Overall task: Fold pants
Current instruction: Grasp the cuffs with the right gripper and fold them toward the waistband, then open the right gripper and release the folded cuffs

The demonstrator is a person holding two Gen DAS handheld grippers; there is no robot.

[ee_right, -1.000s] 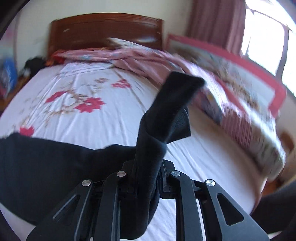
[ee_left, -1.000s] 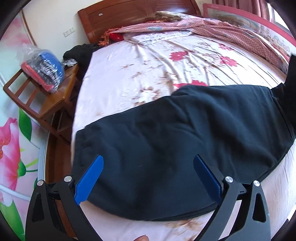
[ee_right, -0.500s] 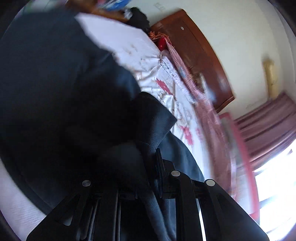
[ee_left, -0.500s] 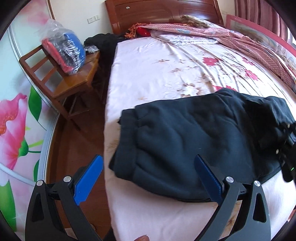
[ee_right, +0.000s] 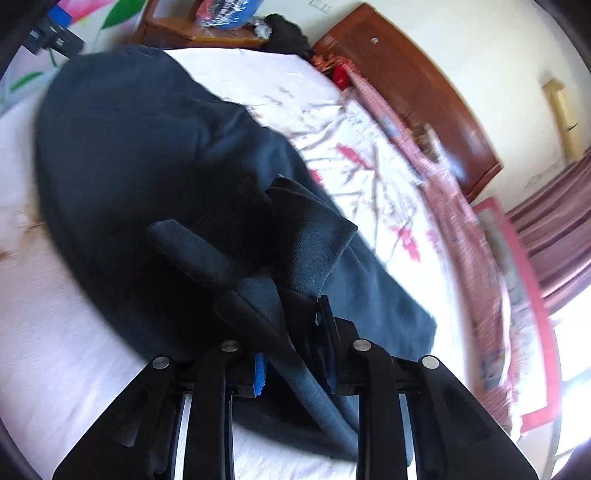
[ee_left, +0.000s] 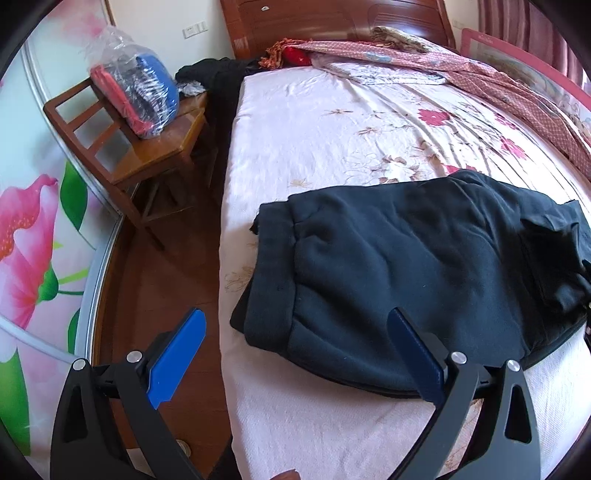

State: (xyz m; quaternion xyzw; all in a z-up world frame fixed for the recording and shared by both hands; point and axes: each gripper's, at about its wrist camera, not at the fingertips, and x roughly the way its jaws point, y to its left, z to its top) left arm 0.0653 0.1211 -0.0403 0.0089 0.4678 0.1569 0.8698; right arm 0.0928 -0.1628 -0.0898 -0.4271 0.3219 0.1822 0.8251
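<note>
Swung over since a second ago: pants [ee_left: 406, 266] leg end, now folded flat on the bed [ee_left: 314, 122]. Right tool [ee_right: 295, 354] clamped on the cuff; left tool [ee_left: 295, 354] spread wide, empty.

We see the bed [ee_left: 295, 129] with a floral sheet; dark pants [ee_left: 406, 266] lie folded near its foot, a pink quilt [ee_left: 424, 61] bunched by the headboard [ee_left: 332, 22].

pants [ee_left: 406, 266] cut off at right edge, right tool [ee_right: 295, 354] tips buried in fabric, bedding [ee_right: 461, 229] motion-blurred
</note>
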